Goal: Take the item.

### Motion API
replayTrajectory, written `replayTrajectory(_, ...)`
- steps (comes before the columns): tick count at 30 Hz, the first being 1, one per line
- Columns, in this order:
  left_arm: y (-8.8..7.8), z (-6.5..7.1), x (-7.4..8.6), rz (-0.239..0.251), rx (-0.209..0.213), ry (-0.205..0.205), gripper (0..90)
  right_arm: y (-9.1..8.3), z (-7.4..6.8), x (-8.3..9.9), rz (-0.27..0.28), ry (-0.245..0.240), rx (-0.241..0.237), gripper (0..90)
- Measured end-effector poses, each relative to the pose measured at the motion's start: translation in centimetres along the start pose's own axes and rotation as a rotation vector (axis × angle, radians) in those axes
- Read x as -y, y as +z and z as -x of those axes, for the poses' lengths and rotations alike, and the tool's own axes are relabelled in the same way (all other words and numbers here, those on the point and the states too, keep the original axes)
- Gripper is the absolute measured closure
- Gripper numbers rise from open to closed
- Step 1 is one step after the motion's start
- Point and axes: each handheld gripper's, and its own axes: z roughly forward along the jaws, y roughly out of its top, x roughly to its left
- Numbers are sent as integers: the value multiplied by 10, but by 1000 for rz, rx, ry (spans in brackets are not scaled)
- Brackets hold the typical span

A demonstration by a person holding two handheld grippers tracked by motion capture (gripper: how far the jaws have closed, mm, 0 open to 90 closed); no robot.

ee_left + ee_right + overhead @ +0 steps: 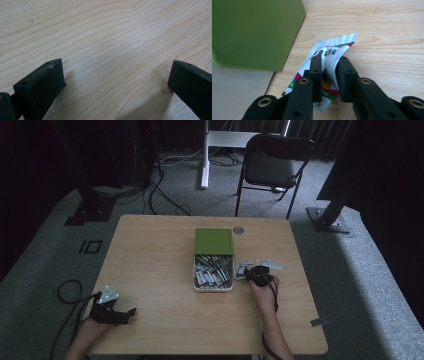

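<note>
Right tool, forearm reaching forward across the worktop, is clamped on a silver packet just beside the open green box; the packet's long axis runs away from the jaws. Left tool rests near the worktop's front corner, jaws wide apart.

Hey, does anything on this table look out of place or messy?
Yes. A few sachets lie loose on the table right of the box, not inside with the rest. The right gripper is closed on one sachet, which looks bent.
</note>
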Motion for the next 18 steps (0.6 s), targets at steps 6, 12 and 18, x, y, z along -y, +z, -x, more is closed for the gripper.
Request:
replayTrajectory(6,0,0,0,0,0,0,14,14,-4,-2,-27,-62,-2,619)
replayTrajectory(12,0,0,0,0,0,0,14,17,-4,-6,-42,-99,19,487)
replayTrajectory(18,0,0,0,0,0,0,14,15,-5,-5,-61,-96,13,350)
